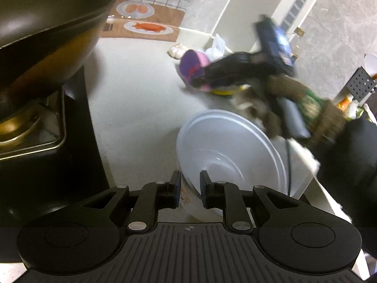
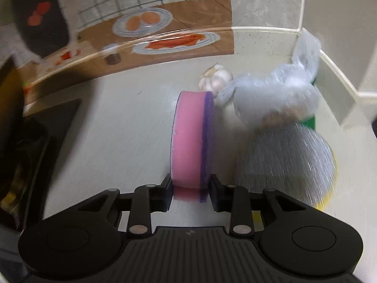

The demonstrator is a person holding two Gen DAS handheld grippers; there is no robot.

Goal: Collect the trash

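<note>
Between right gripper (image 2: 189, 192) pads: sponge (image 2: 192, 139)

My left camera looks down along its fingers (image 1: 189, 189) across the counter (image 1: 141, 94), close over a white bowl (image 1: 231, 148). My right camera, nearer the corner, faces the tiled wall. Both take in the pink sponge (image 2: 192, 139), the garlic (image 2: 215, 77) and the wall's food picture (image 2: 165, 35).

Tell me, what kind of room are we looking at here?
Most likely a home kitchen counter: a dark round frying pan sits on a stove, a white garlic bulb lies on the pale countertop, and a pink-and-purple dish sponge is there too.
</note>
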